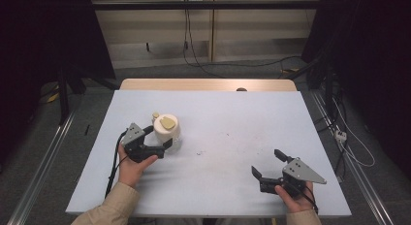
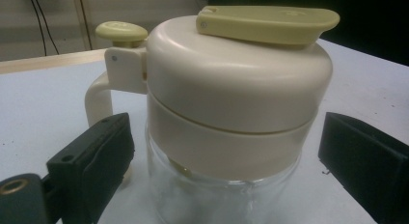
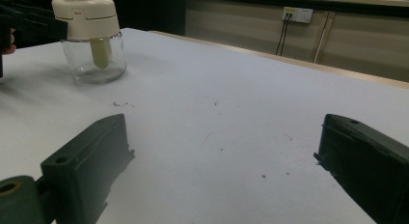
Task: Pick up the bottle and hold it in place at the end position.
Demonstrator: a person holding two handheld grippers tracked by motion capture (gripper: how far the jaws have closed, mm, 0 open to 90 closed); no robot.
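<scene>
A glass jug (image 1: 167,128) with a cream lid, a cream handle and a yellow-green flap stands upright on the left half of the pale blue table top (image 1: 242,118). My left gripper (image 1: 158,136) is open, with one jaw on each side of the jug. In the left gripper view the jug (image 2: 236,98) stands between the jaws of my left gripper (image 2: 226,171), with a gap on both sides. My right gripper (image 1: 268,163) is open near the front right of the table, nothing between its jaws. The right gripper view looks past my right gripper (image 3: 224,171) toward the far-off jug (image 3: 91,35).
The table's wooden far edge (image 1: 208,84) shows beyond the blue sheet. A few dark specks (image 1: 198,151) lie mid-table. Cables (image 1: 194,50) run over the floor behind, and metal rails (image 1: 43,162) flank both sides.
</scene>
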